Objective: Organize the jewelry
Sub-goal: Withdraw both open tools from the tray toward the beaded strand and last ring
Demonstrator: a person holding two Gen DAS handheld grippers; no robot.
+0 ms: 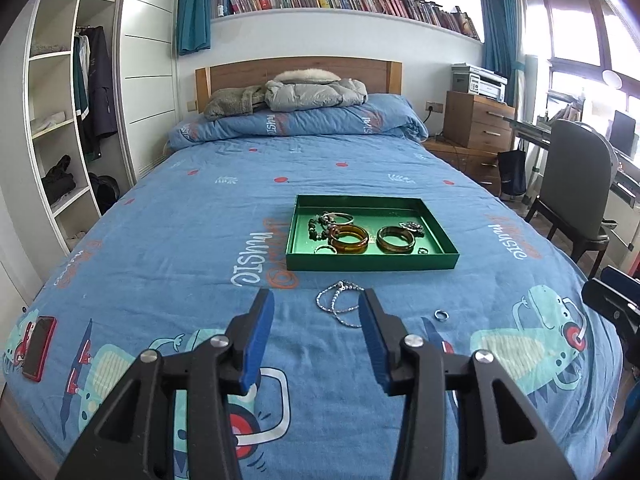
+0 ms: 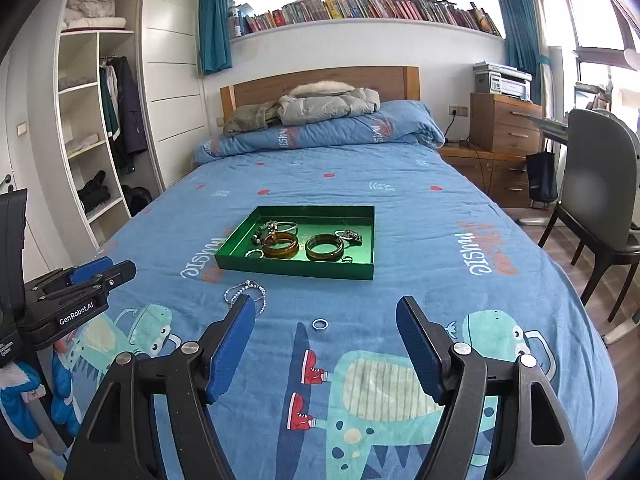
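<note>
Both tongs, left tongs (image 1: 316, 304) and right tongs (image 2: 326, 312), are released and empty above the blue bed cover (image 1: 180, 240); a silver bead necklace (image 1: 340, 302) and small silver ring (image 2: 320, 324) lie before the green rectangular tray (image 2: 304, 270)

Daylit bedroom (image 1: 256, 44), bookshelf (image 1: 344, 2) above bed (image 1: 200, 216)

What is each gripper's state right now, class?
Left gripper: open, holding nothing, above the blue bedspread.
Right gripper: open, holding nothing.
</note>
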